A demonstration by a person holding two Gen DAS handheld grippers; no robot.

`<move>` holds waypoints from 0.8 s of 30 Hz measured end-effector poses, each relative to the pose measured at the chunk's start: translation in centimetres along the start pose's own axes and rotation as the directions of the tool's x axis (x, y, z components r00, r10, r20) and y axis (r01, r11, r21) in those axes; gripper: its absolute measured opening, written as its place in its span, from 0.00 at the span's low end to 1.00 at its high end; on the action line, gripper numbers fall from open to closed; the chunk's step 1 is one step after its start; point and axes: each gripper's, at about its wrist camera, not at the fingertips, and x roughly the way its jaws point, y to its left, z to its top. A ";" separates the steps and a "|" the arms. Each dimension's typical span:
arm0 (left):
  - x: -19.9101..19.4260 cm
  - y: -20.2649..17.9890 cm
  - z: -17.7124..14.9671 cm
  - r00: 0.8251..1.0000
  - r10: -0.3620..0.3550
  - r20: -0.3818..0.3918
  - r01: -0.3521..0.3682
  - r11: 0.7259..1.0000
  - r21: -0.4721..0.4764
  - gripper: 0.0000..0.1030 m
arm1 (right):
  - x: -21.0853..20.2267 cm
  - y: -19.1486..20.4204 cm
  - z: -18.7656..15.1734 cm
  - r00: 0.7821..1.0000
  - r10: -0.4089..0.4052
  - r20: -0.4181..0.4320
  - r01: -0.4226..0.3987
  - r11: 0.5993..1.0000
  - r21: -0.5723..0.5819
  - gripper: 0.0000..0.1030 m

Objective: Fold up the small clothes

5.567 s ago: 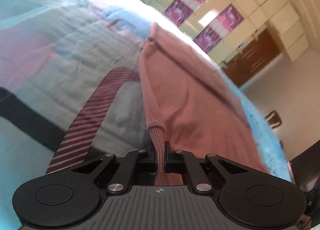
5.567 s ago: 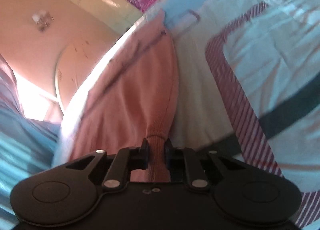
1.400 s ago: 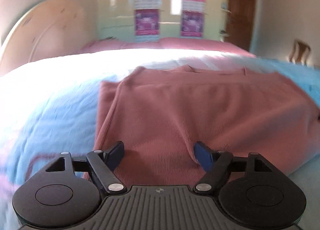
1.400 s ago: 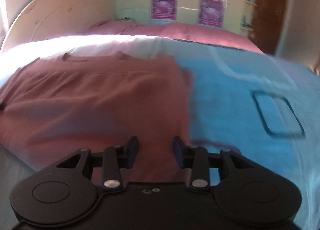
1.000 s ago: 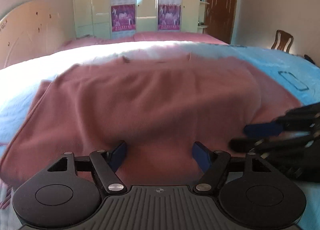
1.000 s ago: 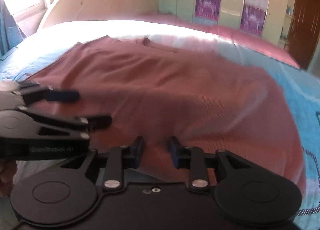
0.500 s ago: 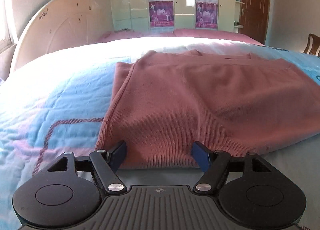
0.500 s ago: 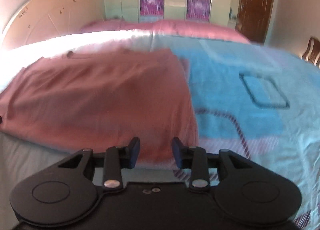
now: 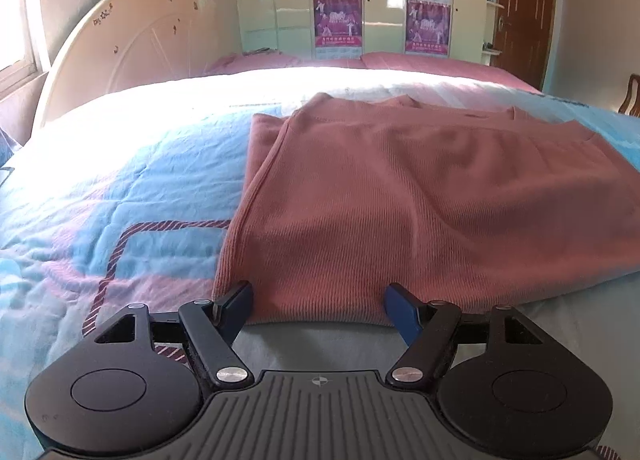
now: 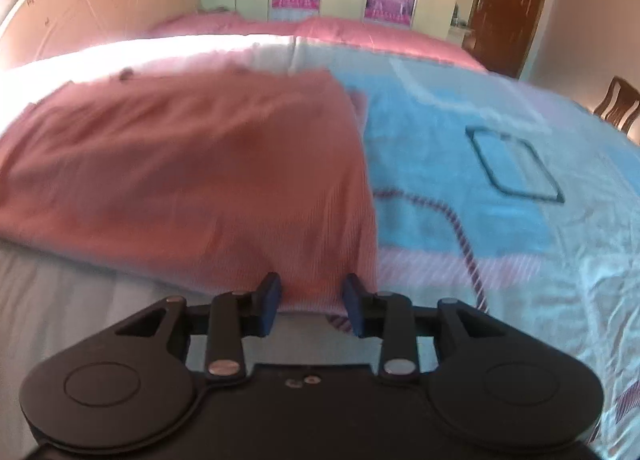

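1. On the blue patterned bedspread [image 9: 120, 196], the pink ribbed garment [image 9: 420, 196] now lies flat in a doubled-over rectangle, no longer hanging pinched between the jaws as it was a few seconds ago; both grippers have let it go.
2. Over the last second both views have swung from the garment's middle out to its near corners. I judge one fold to be done and the grippers to be lining up for the next one.
3. Left gripper [image 9: 318, 306]: its jaws stand wide apart, empty, straddling the near hem just inside the garment's left corner; the cloth sits just beyond the blue pads, and whether they touch it I cannot tell.
4. Right gripper [image 10: 312, 302]: its jaws are narrower but parted, nothing clamped, framing the near hem at the garment's right corner [image 10: 352, 260]. The view is blurred.
5. Behind the garment, a headboard [image 9: 132, 44] and a wardrobe [image 9: 380, 0] stand well apart from it.
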 end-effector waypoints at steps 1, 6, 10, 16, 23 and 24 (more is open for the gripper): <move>0.0 -0.1 0.0 1.000 0.002 -0.002 -0.002 1.000 0.003 0.70 | 0.0 0.2 0.0 1.000 -0.004 -0.001 0.004 1.000 -0.008 0.33; 0.2 0.2 -0.1 1.000 -0.013 0.000 0.013 1.000 -0.002 0.70 | 0.0 -0.2 0.2 1.000 0.006 -0.015 -0.006 1.000 -0.001 0.34; -0.6 0.9 -0.1 1.000 -0.024 0.010 0.024 1.000 -0.019 0.70 | -0.2 -0.4 0.1 1.000 0.018 -0.015 -0.018 1.000 0.010 0.33; -4.1 3.1 -2.1 0.994 -0.093 0.051 0.101 0.979 -0.176 0.70 | -4.6 -0.6 -0.1 0.993 0.078 0.091 -0.084 0.995 0.062 0.23; -2.5 5.0 -4.6 0.970 -0.233 0.069 0.234 0.821 -0.521 0.46 | -5.9 1.0 -0.9 0.980 0.151 0.131 -0.164 0.981 0.102 0.02; -1.9 5.4 -4.8 0.963 -0.256 0.079 0.255 0.782 -0.569 0.46 | -5.8 1.2 -0.8 0.979 0.159 0.131 -0.173 0.979 0.106 0.02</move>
